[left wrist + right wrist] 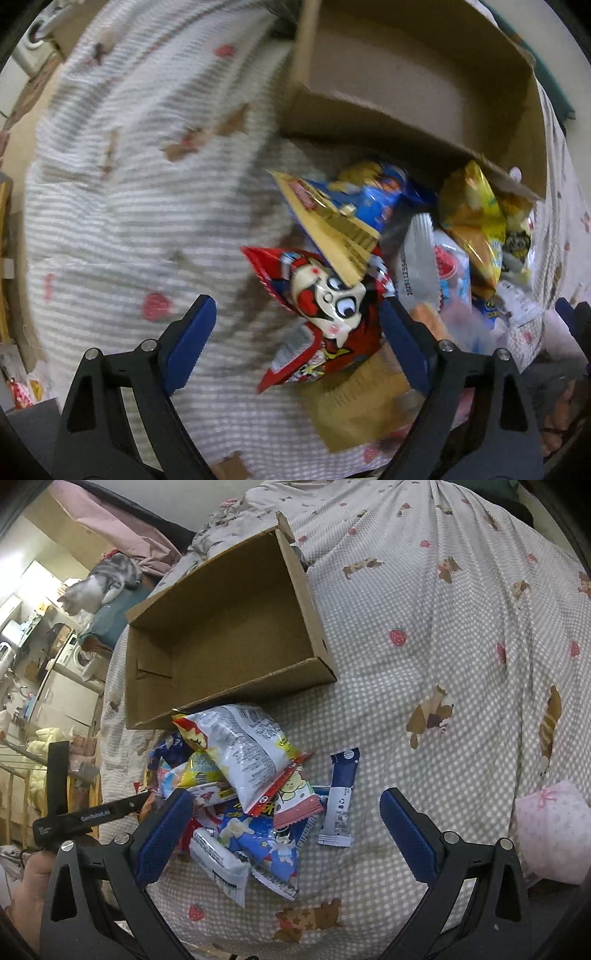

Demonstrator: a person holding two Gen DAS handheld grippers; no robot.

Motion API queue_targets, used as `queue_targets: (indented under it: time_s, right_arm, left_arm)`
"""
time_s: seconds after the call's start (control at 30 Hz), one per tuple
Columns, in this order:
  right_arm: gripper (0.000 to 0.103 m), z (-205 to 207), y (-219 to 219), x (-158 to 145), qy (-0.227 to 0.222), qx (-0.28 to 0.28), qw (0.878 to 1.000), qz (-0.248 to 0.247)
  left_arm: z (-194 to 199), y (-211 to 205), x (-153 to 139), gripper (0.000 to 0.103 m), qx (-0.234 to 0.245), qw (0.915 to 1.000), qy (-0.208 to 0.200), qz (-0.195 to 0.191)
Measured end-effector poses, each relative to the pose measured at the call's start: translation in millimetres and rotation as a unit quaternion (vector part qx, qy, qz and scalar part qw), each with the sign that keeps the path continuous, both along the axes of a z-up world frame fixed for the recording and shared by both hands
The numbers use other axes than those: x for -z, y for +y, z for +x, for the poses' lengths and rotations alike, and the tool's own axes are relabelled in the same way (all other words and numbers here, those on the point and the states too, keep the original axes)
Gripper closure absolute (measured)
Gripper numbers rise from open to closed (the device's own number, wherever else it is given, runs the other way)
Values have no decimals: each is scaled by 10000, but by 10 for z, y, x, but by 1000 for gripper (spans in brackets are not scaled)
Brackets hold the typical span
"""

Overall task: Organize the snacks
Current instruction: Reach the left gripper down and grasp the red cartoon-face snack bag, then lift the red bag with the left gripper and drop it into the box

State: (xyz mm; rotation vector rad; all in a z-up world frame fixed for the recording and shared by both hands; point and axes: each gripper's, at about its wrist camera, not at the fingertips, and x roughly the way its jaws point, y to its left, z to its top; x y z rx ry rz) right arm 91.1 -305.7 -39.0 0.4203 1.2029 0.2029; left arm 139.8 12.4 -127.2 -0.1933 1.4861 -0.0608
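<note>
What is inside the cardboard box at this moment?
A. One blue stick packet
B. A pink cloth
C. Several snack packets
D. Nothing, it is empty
D: in the right wrist view the cardboard box shows only its bare brown floor, while the snack packets lie piled on the bedsheet outside it.

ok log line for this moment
left gripper: open over red snack bag | right gripper: open | cardboard box: empty

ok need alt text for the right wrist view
An open right gripper hangs over a pile of snack packets on a checked bedsheet, nothing held. Behind the pile lies an empty cardboard box; a grey cat sits far left.
</note>
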Motion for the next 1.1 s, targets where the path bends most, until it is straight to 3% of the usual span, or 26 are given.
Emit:
queue_targets:
  time_s: [0.1, 0.23, 0.37, 0.57, 0.67, 0.73, 0.83, 0.97, 1.1]
  right_arm:
    - [0, 13, -6, 6, -4, 8, 10000, -5]
    - [0, 36, -51, 32, 14, 86, 10000, 34]
    - [0, 59, -163, 77, 104, 294, 9994, 164]
    - [0, 76, -349, 234, 467, 676, 9961, 314]
    - [2, 100, -423, 349, 714, 800, 9922, 631]
    - [16, 101, -457, 368, 770, 907, 9911, 603]
    - [24, 115, -470, 426, 921, 927, 9880, 826]
    - [25, 185, -252, 387, 844, 417, 9920, 836]
    - [50, 288, -46, 437, 867, 111, 9929, 802]
  left_arm:
    - [19, -156, 102, 20, 153, 9999, 55, -46]
    - [88, -336, 197, 50, 388, 9991, 54, -161]
    - [92, -396, 106, 62, 346, 9993, -11, -138]
    - [-91, -344, -218, 66, 397, 9989, -175, -149]
    - [-182, -232, -432, 66, 333, 9990, -241, -192]
    - [-258, -208, -668, 66, 326, 9986, -368, -171]
    - [-386, -62, -962, 66, 265, 9974, -666, -107]
    - [-484, 104, -1094, 66, 57, 9963, -854, -116]
    - [-526, 90, -1047, 66, -97, 9967, -765, -245]
